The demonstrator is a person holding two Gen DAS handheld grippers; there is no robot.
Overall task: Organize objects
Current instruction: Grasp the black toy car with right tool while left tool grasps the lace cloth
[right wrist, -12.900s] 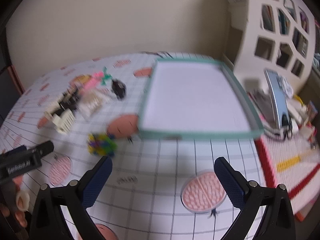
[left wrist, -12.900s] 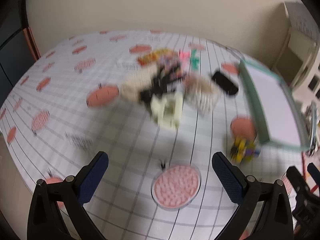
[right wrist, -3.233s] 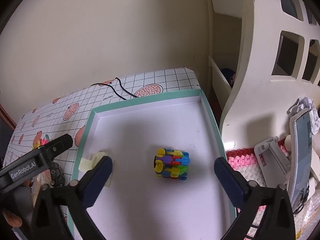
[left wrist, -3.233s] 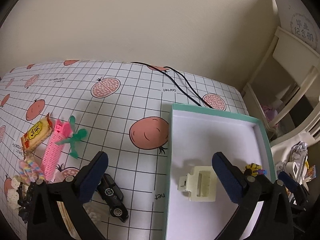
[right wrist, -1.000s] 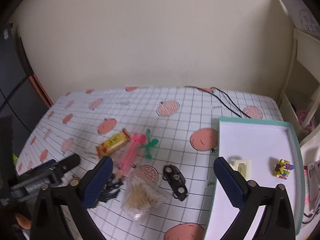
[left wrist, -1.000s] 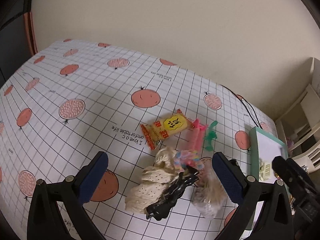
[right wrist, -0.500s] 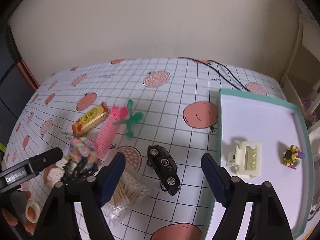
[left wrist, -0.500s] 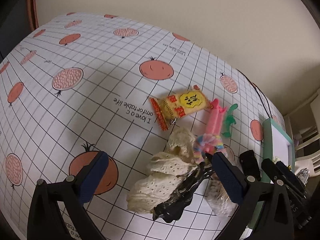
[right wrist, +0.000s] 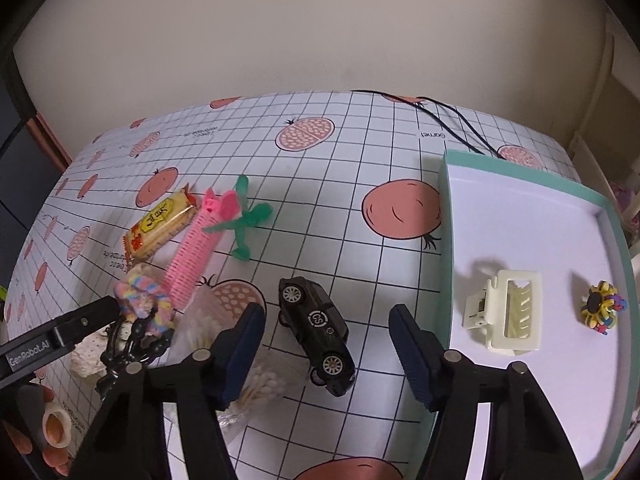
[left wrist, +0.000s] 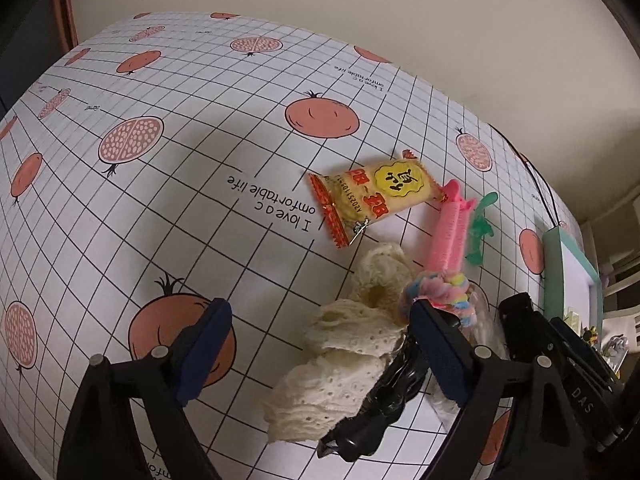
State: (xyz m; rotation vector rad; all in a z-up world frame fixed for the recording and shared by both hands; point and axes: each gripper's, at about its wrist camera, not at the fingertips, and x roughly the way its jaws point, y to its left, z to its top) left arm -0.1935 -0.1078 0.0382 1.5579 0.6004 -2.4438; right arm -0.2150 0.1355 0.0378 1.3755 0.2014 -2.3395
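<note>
The sorting is partly done, by my reading: a cream hair claw (right wrist: pixel 506 314) and a small multicoloured toy (right wrist: pixel 602 306) already lie in the teal-rimmed tray (right wrist: pixel 444 216), while a pile waits on the desk (left wrist: pixel 192 184). The right hand-held gripper (right wrist: pixel 327 350) hangs with its jaws spread wide and empty, the black toy car (right wrist: pixel 316 330) lying between its fingers toward 12 o'clock; the next move probably calls for lowering and closing across the car's body. The left hand-held gripper (left wrist: pixel 318 354) is likewise wide open and empty, with the cream lace cloth (left wrist: pixel 340 364) between its fingers and a pastel scrunchie (left wrist: pixel 440 292) at 1 o'clock.
</note>
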